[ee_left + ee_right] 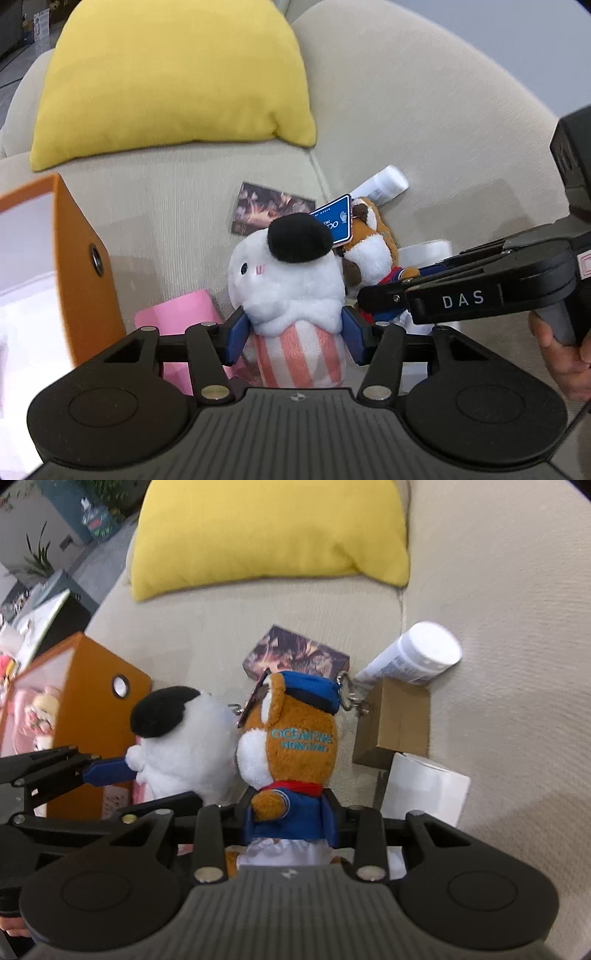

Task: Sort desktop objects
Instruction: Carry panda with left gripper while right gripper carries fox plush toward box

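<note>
A white plush toy [288, 280] with a black tuft and a pink-striped base stands upright on the beige sofa [443, 129]. My left gripper [295, 332] is shut on its striped base, blue pads pressed against both sides. Right beside it is a brown plush toy [295, 738] in a blue cap and sailor suit, with a blue tag [332, 218] at its head. My right gripper [291, 812] is shut on its blue-clad body. The two toys touch. In the right wrist view one blue finger [107, 770] of the left gripper lies against the white plush toy [184, 738].
An open orange box [81, 266] stands at the left, a pink item [177, 314] beside it. Behind the toys lie a dark picture box [295, 657], a white bottle [417, 657], a brown carton [399, 723] and a white cup [424, 786]. A yellow cushion [166, 81] leans at the back.
</note>
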`<state>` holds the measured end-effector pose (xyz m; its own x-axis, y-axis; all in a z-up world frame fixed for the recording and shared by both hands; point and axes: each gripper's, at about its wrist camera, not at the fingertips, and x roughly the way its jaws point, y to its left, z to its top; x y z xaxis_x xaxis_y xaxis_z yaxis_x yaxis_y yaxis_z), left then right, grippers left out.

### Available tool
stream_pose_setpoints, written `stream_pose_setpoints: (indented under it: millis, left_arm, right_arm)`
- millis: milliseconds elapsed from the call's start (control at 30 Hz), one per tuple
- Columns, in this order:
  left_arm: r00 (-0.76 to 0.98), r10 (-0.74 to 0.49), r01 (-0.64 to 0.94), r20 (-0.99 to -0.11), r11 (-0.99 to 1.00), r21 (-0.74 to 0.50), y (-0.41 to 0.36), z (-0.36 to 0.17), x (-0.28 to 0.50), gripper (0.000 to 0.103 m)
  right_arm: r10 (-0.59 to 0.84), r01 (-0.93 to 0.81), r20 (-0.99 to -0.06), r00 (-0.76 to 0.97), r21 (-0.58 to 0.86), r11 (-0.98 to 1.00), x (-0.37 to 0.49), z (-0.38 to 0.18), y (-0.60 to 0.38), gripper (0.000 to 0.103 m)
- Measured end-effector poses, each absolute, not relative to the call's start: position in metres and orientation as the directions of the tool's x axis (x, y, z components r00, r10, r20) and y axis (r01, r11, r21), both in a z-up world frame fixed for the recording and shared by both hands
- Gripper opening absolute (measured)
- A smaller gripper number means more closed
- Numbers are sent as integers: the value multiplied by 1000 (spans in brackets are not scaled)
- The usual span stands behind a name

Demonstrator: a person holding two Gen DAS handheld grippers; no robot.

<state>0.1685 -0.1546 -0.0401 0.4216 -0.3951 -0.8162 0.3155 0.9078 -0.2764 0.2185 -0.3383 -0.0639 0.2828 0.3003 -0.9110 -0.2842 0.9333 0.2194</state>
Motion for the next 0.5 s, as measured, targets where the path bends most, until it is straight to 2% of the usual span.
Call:
stream_pose_setpoints:
  millis: [333, 500]
  left_arm:
    - [481, -477, 357, -736, 873, -332, -116, 18, 142, 61]
    - [520, -483, 353, -704, 873, -337, -77, 44, 128, 61]
  right_arm:
    - [337, -263, -845, 416, 242, 934, 181, -4, -332, 37]
    - [387, -314, -799, 459, 262, 913, 165, 27, -305, 37]
